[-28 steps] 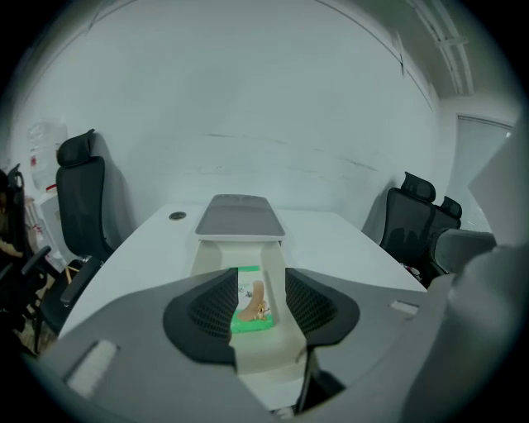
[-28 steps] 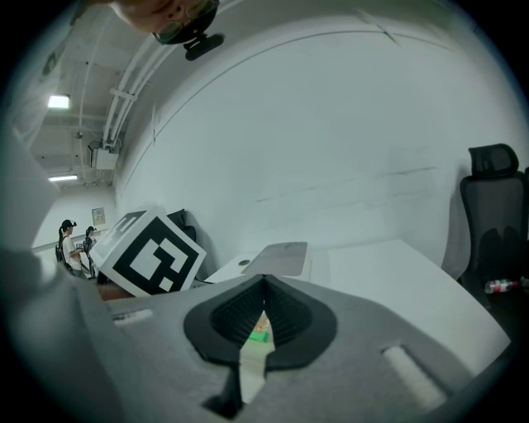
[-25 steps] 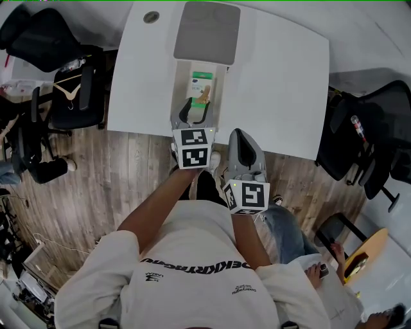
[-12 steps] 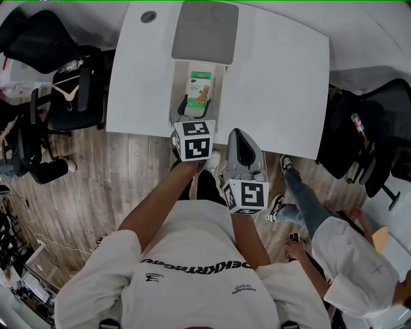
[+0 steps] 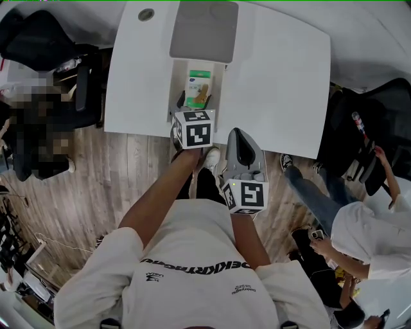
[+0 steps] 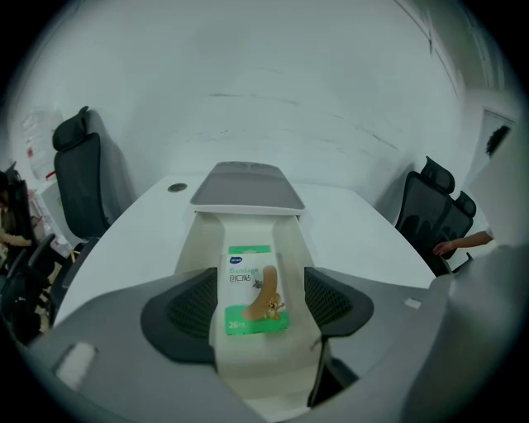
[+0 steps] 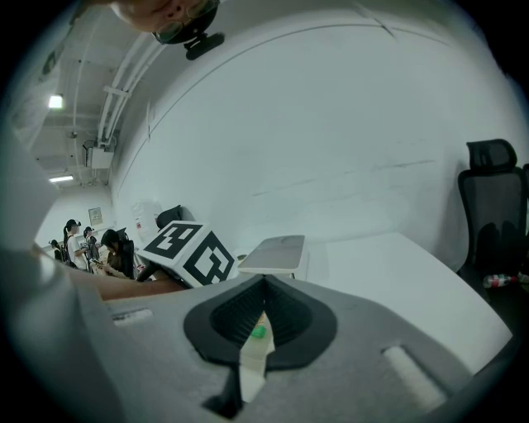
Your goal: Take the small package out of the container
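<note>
The small package (image 5: 198, 85), a green and white bandage pack, lies flat inside the long white container (image 5: 176, 83) on the white table (image 5: 276, 83). My left gripper (image 5: 192, 105) is at the container's near end. In the left gripper view its jaws are opening, and the dark pads (image 6: 186, 310) stand wide on either side of the package (image 6: 254, 289) without pressing on it. My right gripper (image 5: 243, 154) hangs off the table's front edge. Its jaws are shut with nothing between them (image 7: 264, 285).
The container's grey lid (image 5: 204, 29) lies at its far end. A round cable hole (image 5: 146, 14) sits in the table's far left corner. Black office chairs (image 5: 369, 138) stand on both sides, and people (image 5: 369, 234) are on the floor at the right.
My left gripper has moved forward toward the container and its jaws have spread wider around the package. A person has walked across the floor at the right. The right gripper has stayed put.
</note>
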### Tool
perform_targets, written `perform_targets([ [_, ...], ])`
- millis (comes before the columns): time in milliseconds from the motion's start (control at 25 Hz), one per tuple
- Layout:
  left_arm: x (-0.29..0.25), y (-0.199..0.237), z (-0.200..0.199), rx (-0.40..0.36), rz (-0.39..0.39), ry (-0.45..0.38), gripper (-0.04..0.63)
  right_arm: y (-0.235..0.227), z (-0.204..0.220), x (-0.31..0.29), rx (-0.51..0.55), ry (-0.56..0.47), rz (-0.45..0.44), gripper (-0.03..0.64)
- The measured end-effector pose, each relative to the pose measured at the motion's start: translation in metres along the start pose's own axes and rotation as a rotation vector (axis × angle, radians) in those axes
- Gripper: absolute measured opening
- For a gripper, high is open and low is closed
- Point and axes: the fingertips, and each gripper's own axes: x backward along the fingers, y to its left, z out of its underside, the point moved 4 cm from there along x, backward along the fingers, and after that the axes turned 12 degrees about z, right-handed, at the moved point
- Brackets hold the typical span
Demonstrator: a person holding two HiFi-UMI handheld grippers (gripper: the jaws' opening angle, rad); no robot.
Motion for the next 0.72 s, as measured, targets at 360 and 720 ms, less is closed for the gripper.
perform_targets([
  [360,-0.024,0.008,0.009,0.028,0.001,0.078,0.339,-0.001,0.007,-0.007,-0.005,0.014,0.002,0.0],
  [720,-0.04,0.016,0.015,0.06,0.007,0.174,0.35,-0.001,0.009,-0.013,-0.005,0.024,0.003,0.0],
])
